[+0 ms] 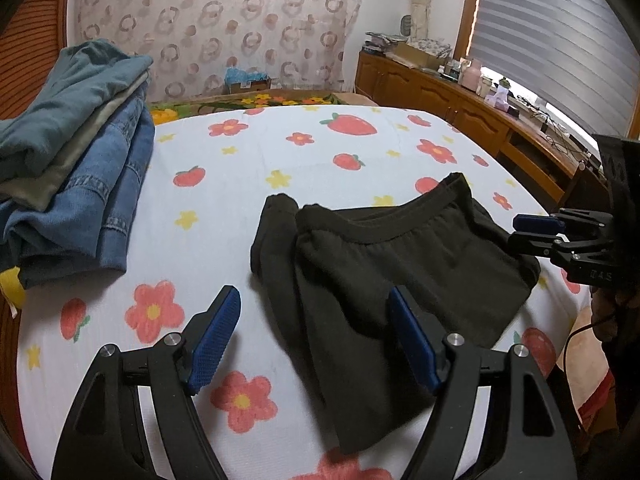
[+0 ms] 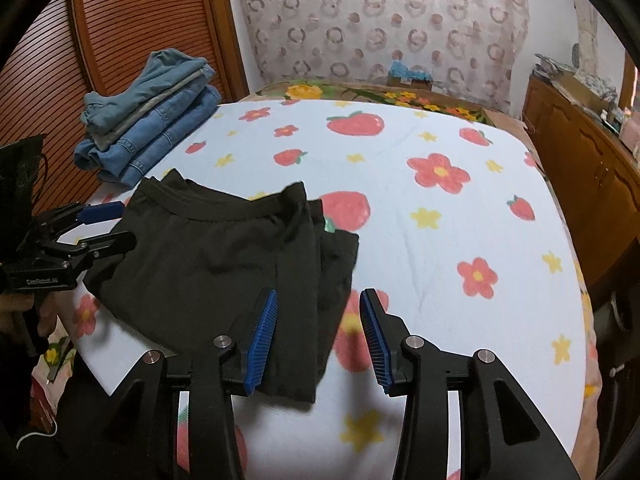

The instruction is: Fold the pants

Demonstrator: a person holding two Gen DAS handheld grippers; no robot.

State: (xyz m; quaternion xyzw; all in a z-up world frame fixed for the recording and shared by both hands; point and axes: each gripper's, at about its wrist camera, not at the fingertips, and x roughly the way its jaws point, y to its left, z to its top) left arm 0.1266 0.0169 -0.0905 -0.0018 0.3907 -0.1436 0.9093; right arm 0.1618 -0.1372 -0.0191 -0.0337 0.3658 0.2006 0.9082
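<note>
Our left claw [image 1: 312,336] and right claw [image 2: 316,336] gape wide, holding nothing. The soft black knit pants [image 1: 380,272] near the bed's [image 1: 248,208] front edge seem already folded; we'd pinch their thick doubled edge.

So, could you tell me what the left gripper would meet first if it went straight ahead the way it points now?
Most likely the black pants: the open left gripper points along the bed, and the folded fabric lies just beyond its fingertips, slightly right. Depth is unclear.
</note>
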